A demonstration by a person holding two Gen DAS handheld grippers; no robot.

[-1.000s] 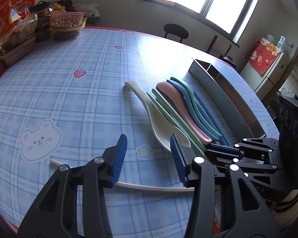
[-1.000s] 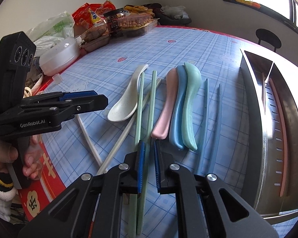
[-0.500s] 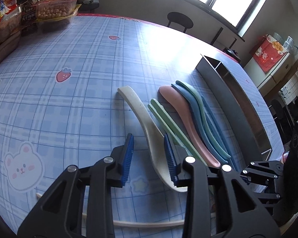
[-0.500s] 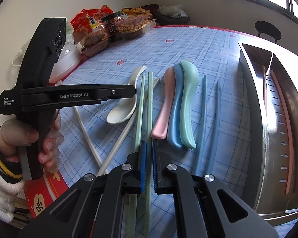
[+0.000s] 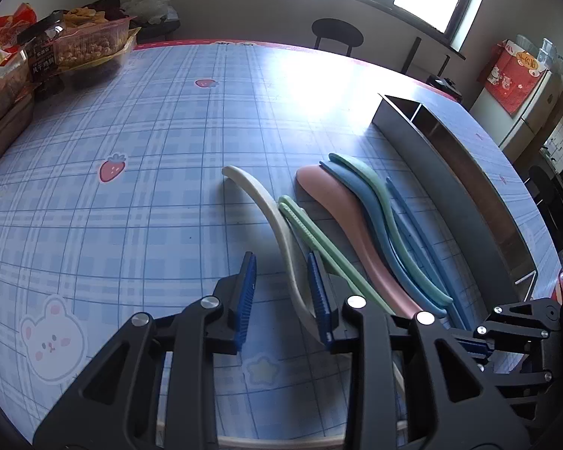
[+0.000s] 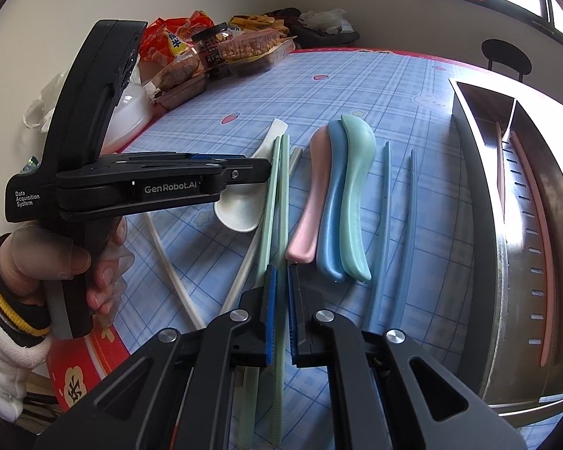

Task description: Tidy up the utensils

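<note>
From your left wrist view, your left gripper [image 5: 281,296] hangs with its jaws apart over the white spoon [image 5: 277,225], whose handle runs between the blue pads [image 5: 246,296]. Right of the spoon lie the green chopsticks [image 5: 319,240], then the pink spoon [image 5: 341,210], blue spoon [image 5: 360,195] and green spoon [image 5: 379,195] side by side, with the metal utensil tray [image 5: 443,172] at far right on the plaid surface [image 5: 131,187].

From your right wrist view, your right gripper [image 6: 280,311] is clamped on one green chopstick [image 6: 281,206]. The blue chopsticks [image 6: 398,217] lie just left of the tray, which holds pink chopsticks [image 6: 536,217]. Snack packages [image 6: 221,52] sit at the far left.
</note>
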